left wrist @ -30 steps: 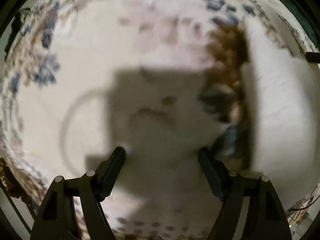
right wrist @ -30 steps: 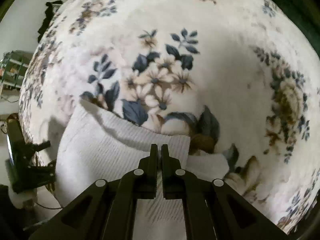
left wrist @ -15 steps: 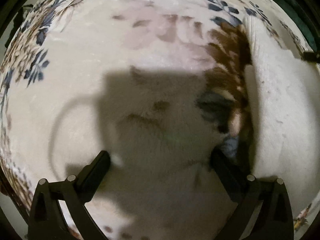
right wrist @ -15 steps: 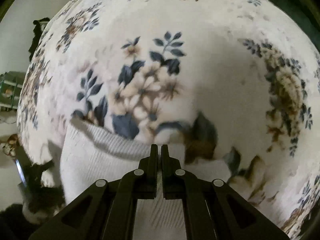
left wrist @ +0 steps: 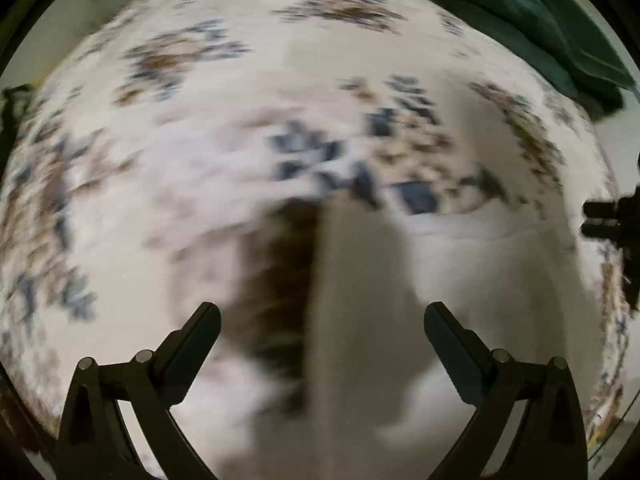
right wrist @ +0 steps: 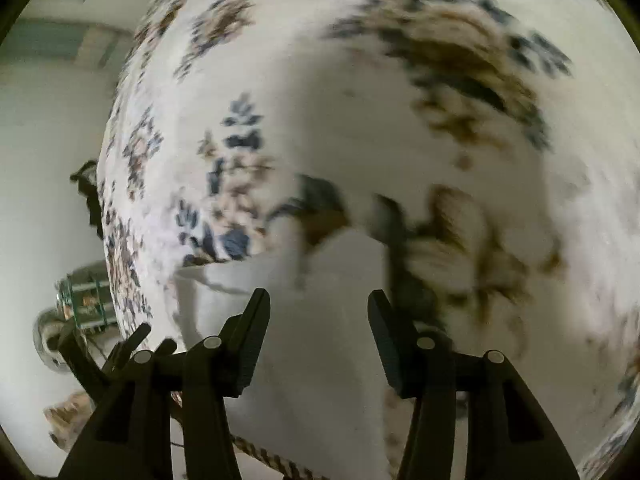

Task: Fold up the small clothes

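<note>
A white ribbed garment (left wrist: 460,280) lies flat on the floral bedspread (left wrist: 200,140). The picture is blurred by motion. My left gripper (left wrist: 322,314) hangs above the garment's left edge, wide open, with nothing held. In the right wrist view the same garment (right wrist: 316,360) fills the lower middle. My right gripper (right wrist: 318,298) is over it with its jaws opening. The cloth lies below and between the fingers, and the pads do not press on it. The right gripper's dark tip (left wrist: 608,220) shows at the right edge of the left wrist view.
A dark green cloth (left wrist: 520,20) lies bunched at the far right corner of the bedspread. Beyond the bedspread's left edge (right wrist: 108,240) there is pale floor and a green-framed object (right wrist: 82,300). A dark gripper part (right wrist: 120,348) shows at lower left.
The right gripper, shut at the garment's edge before, now has its jaws apart and has rolled and swung sideways. The left gripper has lifted and shifted, so the garment now lies under it.
</note>
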A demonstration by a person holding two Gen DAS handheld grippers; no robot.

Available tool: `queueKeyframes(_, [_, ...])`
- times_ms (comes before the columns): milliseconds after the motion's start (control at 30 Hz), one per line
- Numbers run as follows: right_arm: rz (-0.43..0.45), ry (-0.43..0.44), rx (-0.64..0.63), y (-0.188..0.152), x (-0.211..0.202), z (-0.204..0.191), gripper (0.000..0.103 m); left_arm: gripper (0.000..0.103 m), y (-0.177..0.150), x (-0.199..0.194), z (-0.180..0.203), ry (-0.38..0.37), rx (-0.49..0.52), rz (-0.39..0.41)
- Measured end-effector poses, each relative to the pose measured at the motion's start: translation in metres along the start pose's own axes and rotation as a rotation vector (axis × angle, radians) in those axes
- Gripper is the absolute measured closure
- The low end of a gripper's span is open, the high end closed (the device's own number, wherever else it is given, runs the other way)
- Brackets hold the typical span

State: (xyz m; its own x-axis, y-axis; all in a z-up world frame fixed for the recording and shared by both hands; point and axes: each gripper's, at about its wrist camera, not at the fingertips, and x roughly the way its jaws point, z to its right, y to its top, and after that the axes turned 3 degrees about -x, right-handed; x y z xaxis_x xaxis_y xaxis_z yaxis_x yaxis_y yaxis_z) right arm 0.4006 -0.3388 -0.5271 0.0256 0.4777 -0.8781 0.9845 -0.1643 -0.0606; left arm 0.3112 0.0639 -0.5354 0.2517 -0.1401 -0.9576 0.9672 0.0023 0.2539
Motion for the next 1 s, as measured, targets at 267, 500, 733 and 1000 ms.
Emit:
queueKeyframes(267, [-0.066,0.091,-0.005,-0.013,0.045,0.006,0.050,0.095,0.014,0.013,0.038,-0.122,0.091,-0.028])
queueKeyframes(500, [0.086,0.177,0.007,-0.014,0.028,0.000,0.097,0.095,0.013,-0.020,-0.020,-0.575,-0.230,-0.013])
queueKeyframes(733, [0.109,0.047,0.133,-0.005,0.029,0.031,0.099,0.095,0.019,0.044,-0.049,-0.511,-0.368,-0.084])
queueKeyframes(1000, [-0.010,0.116,0.118,-0.001,0.045,0.023,0.074,0.041,0.029,0.020,-0.038,-0.473,-0.350,-0.077])
